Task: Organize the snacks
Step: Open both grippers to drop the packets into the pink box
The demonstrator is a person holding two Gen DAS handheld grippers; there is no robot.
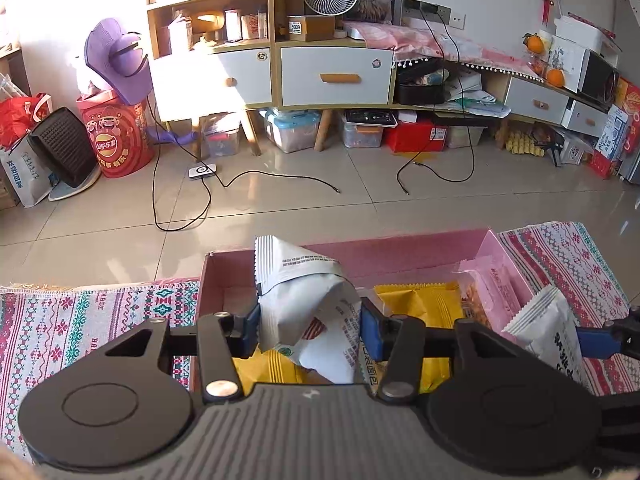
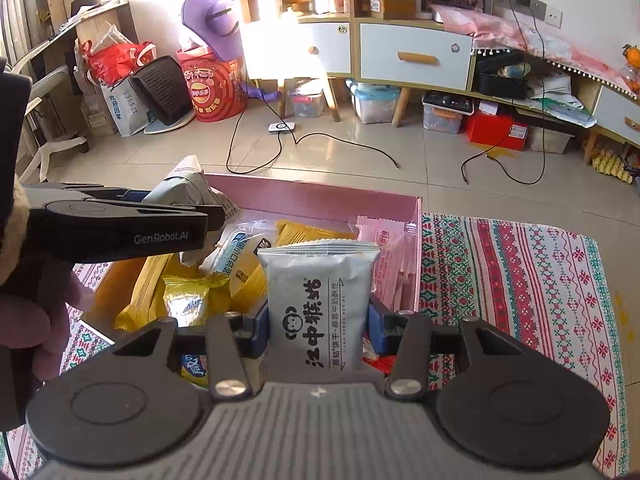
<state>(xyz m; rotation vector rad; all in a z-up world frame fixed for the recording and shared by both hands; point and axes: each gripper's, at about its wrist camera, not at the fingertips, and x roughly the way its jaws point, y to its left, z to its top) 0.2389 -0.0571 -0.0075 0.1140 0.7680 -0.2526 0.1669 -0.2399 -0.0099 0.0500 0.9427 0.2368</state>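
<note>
Much of the pink cardboard box (image 2: 320, 200) stays hidden: each wrist view is filled at the bottom by its own gripper body, and the packets inside overlap, so several show only a corner or a strip of print. The left gripper (image 1: 310, 326) is clamped on a crumpled white snack packet (image 1: 296, 304), its blue pads (image 1: 251, 326) pressing both sides; the packet's lower end is cut off behind the gripper body, and in the right wrist view only its grey-white top shows above the black tool. That packet hangs above the left part of the box, over a yellow packet (image 1: 420, 304). The right gripper (image 2: 318, 326) is closed on an upright white biscuit packet (image 2: 320, 304) with a monkey logo and black Chinese lettering, held over the box's near right side, in front of a pink packet (image 2: 386, 256) leaning on the right wall. Both tools tilt downward toward the box. A hand (image 2: 44, 320) grips the left tool at the frame's left edge, blurred and partly out of view. The box sits on a patterned cloth (image 2: 520, 280).
</note>
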